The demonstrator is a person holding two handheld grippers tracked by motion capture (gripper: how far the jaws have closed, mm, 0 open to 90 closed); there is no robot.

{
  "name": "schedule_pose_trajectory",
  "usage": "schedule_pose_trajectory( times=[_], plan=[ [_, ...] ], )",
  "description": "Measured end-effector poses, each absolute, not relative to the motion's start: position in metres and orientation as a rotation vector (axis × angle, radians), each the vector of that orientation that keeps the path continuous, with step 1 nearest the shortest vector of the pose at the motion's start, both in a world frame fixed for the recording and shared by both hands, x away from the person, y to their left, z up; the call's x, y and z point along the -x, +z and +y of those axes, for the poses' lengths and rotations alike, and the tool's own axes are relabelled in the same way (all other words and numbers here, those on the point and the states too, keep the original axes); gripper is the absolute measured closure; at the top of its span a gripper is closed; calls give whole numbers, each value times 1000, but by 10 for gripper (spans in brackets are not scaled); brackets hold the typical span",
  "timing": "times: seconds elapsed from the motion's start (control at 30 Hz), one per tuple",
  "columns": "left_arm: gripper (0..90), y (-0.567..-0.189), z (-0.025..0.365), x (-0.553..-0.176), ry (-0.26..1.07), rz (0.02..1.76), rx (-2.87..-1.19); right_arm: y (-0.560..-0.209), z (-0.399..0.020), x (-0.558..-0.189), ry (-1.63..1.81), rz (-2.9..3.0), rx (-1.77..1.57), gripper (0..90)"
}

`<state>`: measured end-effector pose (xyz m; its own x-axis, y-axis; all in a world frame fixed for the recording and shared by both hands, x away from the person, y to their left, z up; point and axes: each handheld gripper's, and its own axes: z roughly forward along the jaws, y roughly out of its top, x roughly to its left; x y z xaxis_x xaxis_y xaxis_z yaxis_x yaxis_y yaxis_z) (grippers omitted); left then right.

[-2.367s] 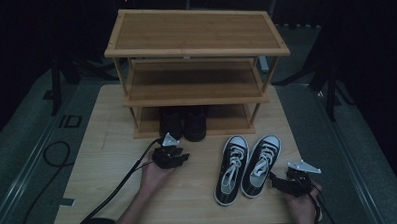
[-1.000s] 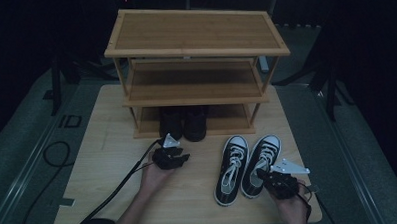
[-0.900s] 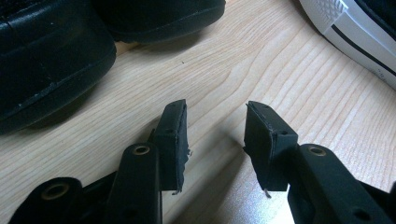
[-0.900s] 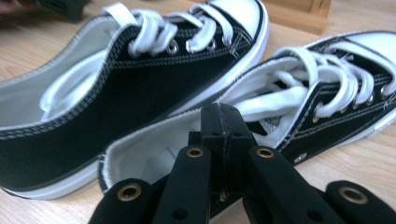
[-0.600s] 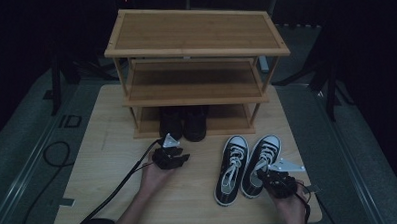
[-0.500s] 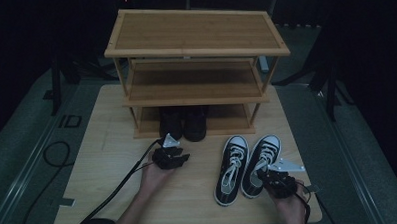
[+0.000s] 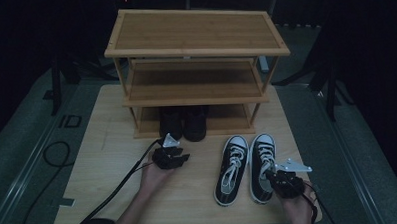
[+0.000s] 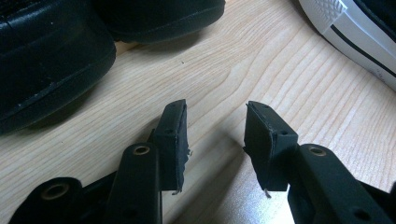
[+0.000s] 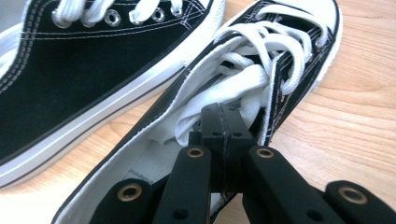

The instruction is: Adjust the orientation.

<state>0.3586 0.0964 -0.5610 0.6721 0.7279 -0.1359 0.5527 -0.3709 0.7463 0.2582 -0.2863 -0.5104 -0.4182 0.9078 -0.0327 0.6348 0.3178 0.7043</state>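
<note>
- Right gripper [image 9: 223, 122] pressed together, tips poked down into the mouth of the right sneaker [image 7: 262, 165], right by the tongue and laces [image 9: 261, 70]. Looks like a pinch on the tongue or lining, but hard to tell from this angle, since nothing shows between the pads.
- That sneaker sitting on the table [image 7: 108, 160] near the front right, just beside its mate, the left sneaker [image 7: 231, 168], both toes pointing at the shoe rack [image 7: 197, 67].
- Left gripper [image 8: 215, 135] spread wide over bare wood, holding nothing, black shoes [image 8: 46, 60] just ahead under the bottom shelf.
- Risk one: thin grab on soft fabric, so shoe probably slips or swings heel-down on lift.
- Risk two: dangling shoe clipping its mate or snagging a lace.
- Risk three: toe catching a shelf edge going in, rack nudged.
</note>
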Motion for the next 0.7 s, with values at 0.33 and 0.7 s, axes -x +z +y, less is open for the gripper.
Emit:
schedule_pose_trajectory(
  times=[0.33, 0.7],
  plan=[
    [597, -561, 97, -359, 271, 984, -2076, -506, -298, -261, 812, 2146, -1369, 900],
    [596, -561, 97, -359, 271, 985, -2076, -499, -321, -273, 791, 2155, -1344, 900]
  ],
)
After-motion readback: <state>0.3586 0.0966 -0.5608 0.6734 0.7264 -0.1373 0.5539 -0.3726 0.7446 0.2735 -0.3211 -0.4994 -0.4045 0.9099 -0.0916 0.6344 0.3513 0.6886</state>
